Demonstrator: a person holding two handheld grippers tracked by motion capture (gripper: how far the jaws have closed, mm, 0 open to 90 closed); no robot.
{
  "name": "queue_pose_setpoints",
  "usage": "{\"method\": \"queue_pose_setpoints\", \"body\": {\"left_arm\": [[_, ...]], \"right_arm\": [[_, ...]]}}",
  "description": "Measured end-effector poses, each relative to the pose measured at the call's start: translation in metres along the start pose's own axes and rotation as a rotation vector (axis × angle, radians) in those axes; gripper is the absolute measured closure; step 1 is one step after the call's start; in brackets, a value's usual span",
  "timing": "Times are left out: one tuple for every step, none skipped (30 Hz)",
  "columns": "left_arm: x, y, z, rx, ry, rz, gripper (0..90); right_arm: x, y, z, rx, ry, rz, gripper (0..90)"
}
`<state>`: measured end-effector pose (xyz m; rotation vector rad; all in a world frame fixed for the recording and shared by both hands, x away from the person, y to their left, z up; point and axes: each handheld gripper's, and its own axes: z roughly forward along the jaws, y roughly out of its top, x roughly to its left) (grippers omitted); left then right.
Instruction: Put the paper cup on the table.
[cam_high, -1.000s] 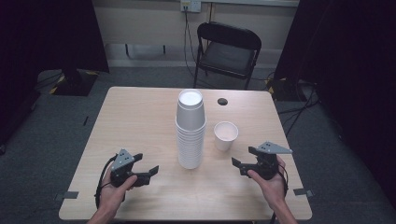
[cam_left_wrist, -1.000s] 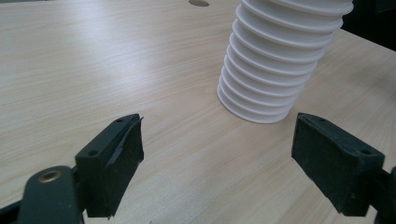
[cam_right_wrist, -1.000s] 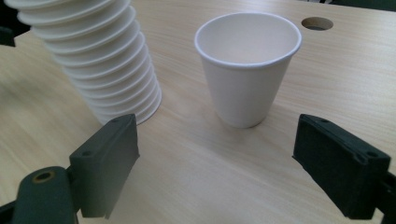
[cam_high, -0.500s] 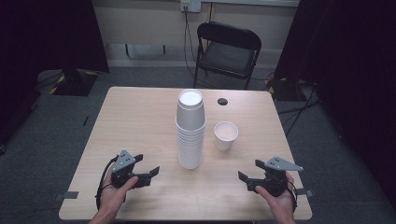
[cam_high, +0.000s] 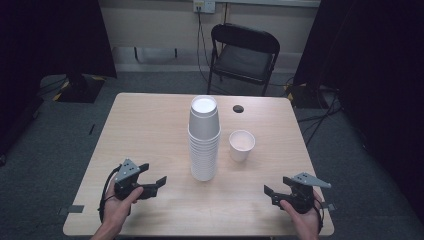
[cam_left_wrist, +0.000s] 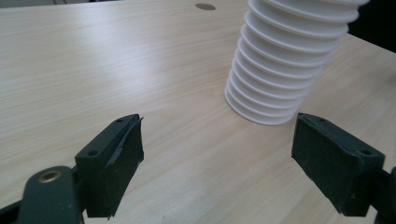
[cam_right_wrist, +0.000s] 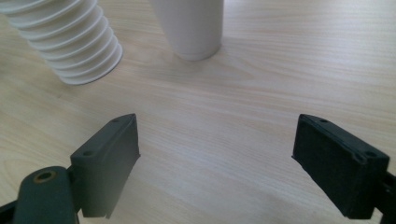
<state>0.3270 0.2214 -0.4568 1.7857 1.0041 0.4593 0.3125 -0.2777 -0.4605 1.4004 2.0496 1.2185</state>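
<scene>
A tall stack of upside-down white cups (cam_high: 204, 140) stands mid-table. One single white cup (cam_high: 242, 145) sits upright just to its right. My left gripper (cam_high: 153, 176) rests near the front left of the table, open, pointing at the stack, nothing between its jaws. My right gripper (cam_high: 271, 195) is held at the front right, also open and empty. In the left gripper view the stack (cam_left_wrist: 285, 60) rises beyond the open gripper (cam_left_wrist: 215, 140). The right gripper view has the stack (cam_right_wrist: 70, 37) and the single cup (cam_right_wrist: 194, 25) ahead of the open gripper (cam_right_wrist: 215, 140).
The wooden table (cam_high: 150, 125) has a small dark round hole (cam_high: 238, 108) behind the cups. A black folding chair (cam_high: 245, 50) stands past the far edge. Cables lie on the grey carpet around it.
My right gripper has pulled back toward the near edge and to the right, away from the single cup. The left gripper and the cups have stayed put.
</scene>
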Motion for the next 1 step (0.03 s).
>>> {"method": "queue_pose_setpoints", "body": {"left_arm": [[0.0008, -0.0003, -0.0003, 0.0, 0.003, -0.003, 16.3]], "right_arm": [[-0.0019, -0.0007, 0.0003, 0.001, -0.002, 0.011, 13.9]]}}
